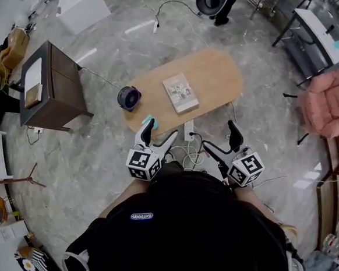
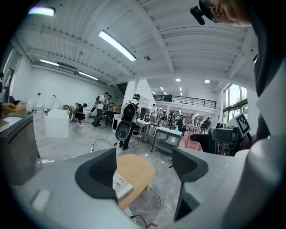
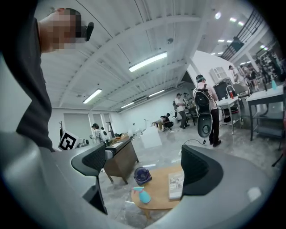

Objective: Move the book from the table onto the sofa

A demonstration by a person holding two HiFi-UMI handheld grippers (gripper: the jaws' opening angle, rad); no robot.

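Nothing grabbed yet: the book (image 1: 180,92) lies mid-table (image 1: 218,68), nearer the close edge. Left gripper (image 1: 158,136) and right gripper (image 1: 221,143) both gape empty (short of the table). Next up, I'd guess: reach down and clamp it.

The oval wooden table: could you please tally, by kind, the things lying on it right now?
book: 1
purple round object: 1
light blue bottle: 1
Total on the table: 3
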